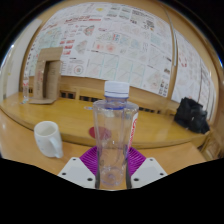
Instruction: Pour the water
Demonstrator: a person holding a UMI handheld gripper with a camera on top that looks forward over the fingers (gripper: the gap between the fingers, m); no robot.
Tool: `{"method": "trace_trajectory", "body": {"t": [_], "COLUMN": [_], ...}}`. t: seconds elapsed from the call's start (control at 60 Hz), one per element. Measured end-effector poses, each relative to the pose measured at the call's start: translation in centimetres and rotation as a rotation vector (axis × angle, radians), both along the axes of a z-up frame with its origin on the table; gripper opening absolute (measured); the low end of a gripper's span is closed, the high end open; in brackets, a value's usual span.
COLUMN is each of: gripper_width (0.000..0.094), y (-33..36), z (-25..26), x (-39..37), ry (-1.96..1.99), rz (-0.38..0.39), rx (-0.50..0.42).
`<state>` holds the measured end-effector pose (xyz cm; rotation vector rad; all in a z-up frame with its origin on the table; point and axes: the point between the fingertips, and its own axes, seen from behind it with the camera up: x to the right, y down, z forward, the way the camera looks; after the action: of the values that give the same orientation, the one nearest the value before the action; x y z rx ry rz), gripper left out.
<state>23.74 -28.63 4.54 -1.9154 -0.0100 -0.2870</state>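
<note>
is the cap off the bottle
No, the bottle standing between the fingers of the hand-held gripper has its white cap on top.

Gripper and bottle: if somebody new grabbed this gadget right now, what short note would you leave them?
Gripper: fingers sit either side of the clear water bottle; whether they press on it cannot be seen.
Bottle: upright between the fingers, white cap on, on the wooden table.
White mug: on the table beside the bottle, a gap between them.
Done: gripper brought to the bottle.
Left: cap appears closed; lift, tilt over the mug, pour.
</note>
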Motion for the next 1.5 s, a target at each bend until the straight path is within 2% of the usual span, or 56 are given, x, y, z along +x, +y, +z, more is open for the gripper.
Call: {"method": "trace_trajectory", "body": {"t": [0.183,0.25,0.317,0.417,0.533,0.633,0.7,0.867,1.0,1.183,1.367,1.45,1.5], "gripper_width": [0.0342,0.0343,0.0344,0.0343,0.0343,0.0342,0.0343,0.0341,0.0343,0.0341,0.0343,0.0344,0.0342], "y": [1.3,2.6,4.3,6.9,9.2,10.5,11.0,12.2,12.5,11.8,11.1,10.9,11.0], "z": [8.1,12.0,15.4,19.1,20.5,18.1,16.5,13.0,12.1,15.5,22.8,24.3,25.5], "x": [7.0,7.9,7.2,4.1,-2.4,-6.7,-8.8,-11.0,-11.5,-12.2,-10.6,-9.7,-9.0], "ry": [-0.396,-0.600,-0.801,-1.088,-1.458,-1.713,-1.838,-2.053,-2.055,-1.874,-1.247,-0.921,-0.723], "rz": [-0.143,-0.159,-0.138,-0.049,0.120,0.266,0.342,0.469,0.498,0.484,0.399,0.363,0.377], "rx": [0.028,0.052,0.082,0.118,0.172,0.196,0.167,0.160,0.158,0.249,0.338,0.353,0.352]}}
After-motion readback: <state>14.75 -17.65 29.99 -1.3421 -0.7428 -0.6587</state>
